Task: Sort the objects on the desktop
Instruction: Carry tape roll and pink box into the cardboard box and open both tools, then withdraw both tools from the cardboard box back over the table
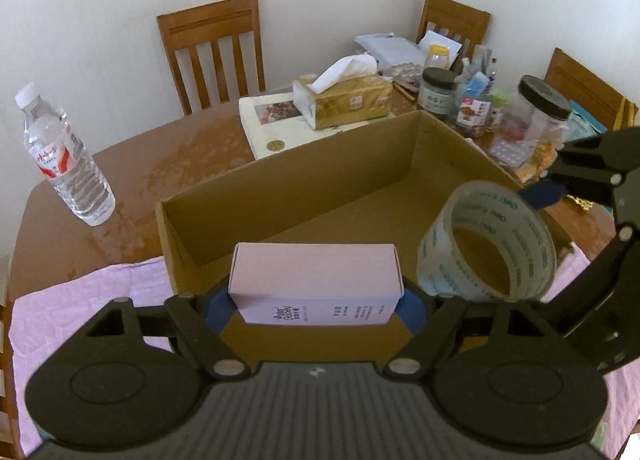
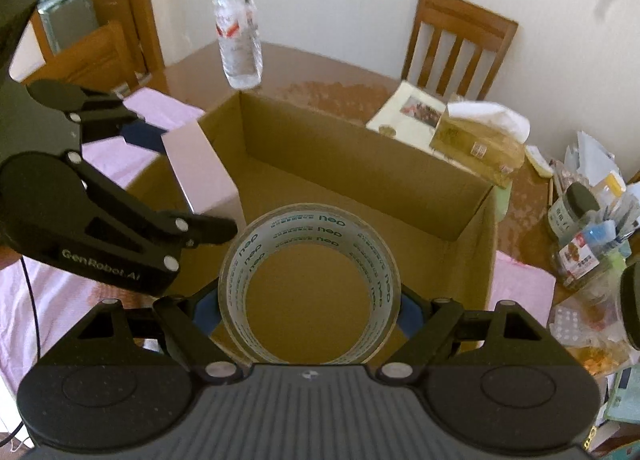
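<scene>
- Presently, my left claw point(image 1: 316, 300) is clamped on a small pale pink carton point(image 1: 314, 282), its blue pads pressing both ends; the carton hangs over the near end of the open cardboard box point(image 1: 288, 164).
- My right claw point(image 2: 308, 306) grips a roll of clear packing tape point(image 2: 308, 284) by its outer rim, hole facing the camera, also above the box's near end.
- The two loads sit just beside each other, apart as far as I can tell.
- The box floor appears bare; it stands on the wooden counter point(image 1: 160, 164), partly over a pink cloth point(image 1: 80, 300).
- Step in hand, by my judgement: depositing both items into the box.
- Next move calls for lowering each close to the floor, then releasing without the claws colliding.
- A water bottle point(image 1: 66, 156) and a tissue pack point(image 1: 344, 100) stand outside the box.
</scene>
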